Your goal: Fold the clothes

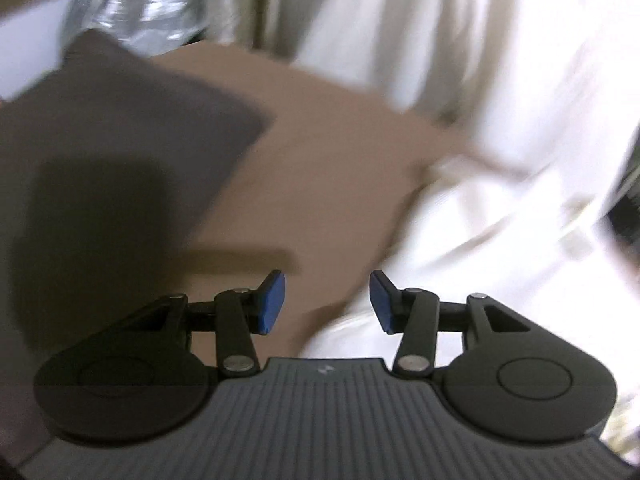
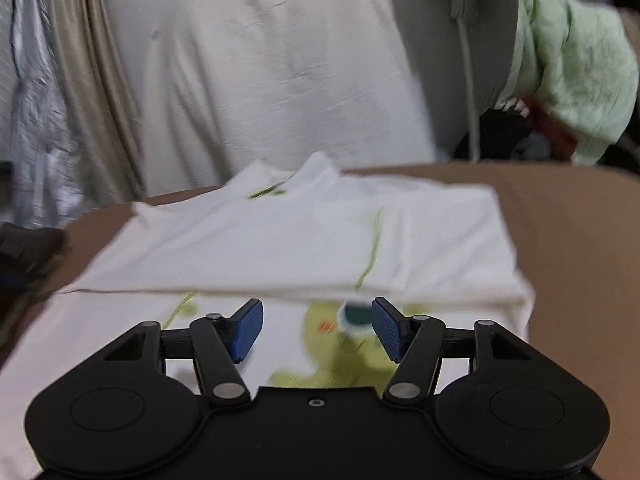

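Between our right gripper's (image 2: pixel 317 329) spread blue ribbed pads lies the white T-shirt (image 2: pixel 304 240), soft cotton, folded flat on the brown sheet (image 2: pixel 580 240). Our left gripper (image 1: pixel 327 302) gapes empty, blurred white cloth rightward.

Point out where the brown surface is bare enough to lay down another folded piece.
Right wrist view: bare brown cover right of the white printed shirt, up to the heaped green garment. Left wrist view: a bare strip between the dark folded cloth and the white fabric. Behind the shirt, the pillow crowds it.
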Tool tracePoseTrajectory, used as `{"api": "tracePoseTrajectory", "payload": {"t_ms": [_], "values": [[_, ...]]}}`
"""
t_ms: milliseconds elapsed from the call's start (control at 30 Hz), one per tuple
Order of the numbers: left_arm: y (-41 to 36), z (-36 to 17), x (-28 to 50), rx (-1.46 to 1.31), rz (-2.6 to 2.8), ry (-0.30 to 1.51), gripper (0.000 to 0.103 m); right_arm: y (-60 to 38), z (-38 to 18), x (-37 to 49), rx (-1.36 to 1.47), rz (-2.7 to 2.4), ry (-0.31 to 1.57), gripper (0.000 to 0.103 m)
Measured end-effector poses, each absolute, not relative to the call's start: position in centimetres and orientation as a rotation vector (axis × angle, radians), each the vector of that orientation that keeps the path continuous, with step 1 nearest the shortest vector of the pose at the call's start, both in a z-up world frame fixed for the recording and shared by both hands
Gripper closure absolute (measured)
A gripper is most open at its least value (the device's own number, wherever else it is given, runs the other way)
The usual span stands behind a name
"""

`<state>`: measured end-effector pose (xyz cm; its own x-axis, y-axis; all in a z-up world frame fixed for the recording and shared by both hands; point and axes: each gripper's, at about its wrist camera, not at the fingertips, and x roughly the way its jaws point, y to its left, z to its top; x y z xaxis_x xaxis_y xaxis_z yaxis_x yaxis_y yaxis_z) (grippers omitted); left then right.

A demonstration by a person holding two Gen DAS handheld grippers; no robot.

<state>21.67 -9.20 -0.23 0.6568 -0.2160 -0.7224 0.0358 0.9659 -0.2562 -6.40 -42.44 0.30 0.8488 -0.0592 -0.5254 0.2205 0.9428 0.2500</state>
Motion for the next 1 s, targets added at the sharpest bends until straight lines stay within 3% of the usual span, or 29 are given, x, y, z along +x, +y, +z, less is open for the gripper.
{"api": "tracePoseTrajectory", "payload": {"t_ms": [67,133,167,367,467,500,533,700,867,900,933,1000], "values": [[-10.9,0.2,22.0,-0.296,-0.233,0.789,0.051,-42.6,-0.3,-5.4,0.321,-0.101,0.561,0.037],[-13.3,-0.3,24.7,-0.278,-0.227,0.792,0.038,-42.8,-0.4,-4.4,0.327,-0.065,0.569,0.037],[-14.5,-0.5,26.1,-0.27,-0.225,0.793,0.036,-42.9,-0.2,-4.0,0.334,-0.059,0.555,0.037],[-19.4,-1.0,33.8,-0.23,-0.208,0.785,0.035,-43.8,-0.1,-3.2,0.279,-0.028,0.546,0.037],[-22.3,-2.9,36.9,-0.061,-0.211,0.83,0.037,-44.9,-0.5,-3.0,0.305,-0.042,0.535,0.037],[-23.4,-3.9,37.6,-0.015,-0.233,0.873,0.053,-45.3,-0.5,-2.9,0.314,-0.046,0.531,0.037],[-24.5,-4.8,38.3,0.031,-0.254,0.916,0.098,-45.6,-0.5,-2.9,0.316,-0.048,0.526,0.037],[-27.4,-3.7,39.2,0.328,-0.156,0.772,0.097,-46.6,-0.9,-2.8,0.291,-0.05,0.523,0.037],[-27.5,-3.1,41.3,0.413,-0.093,0.738,0.09,-47.8,-2.4,-2.0,0.367,-0.081,0.587,0.037],[-27.7,-3.3,41.4,0.448,-0.08,0.744,0.073,-48.1,-2.7,-1.8,0.391,-0.09,0.602,0.037],[-27.5,-3.1,40.8,0.475,-0.074,0.747,0.049,-48.2,-2.9,-1.9,0.405,-0.091,0.603,0.037],[-26.3,-2.5,39.6,0.444,-0.097,0.709,0.041,-48.3,-2.8,-2.0,0.412,-0.089,0.599,0.037]]}}
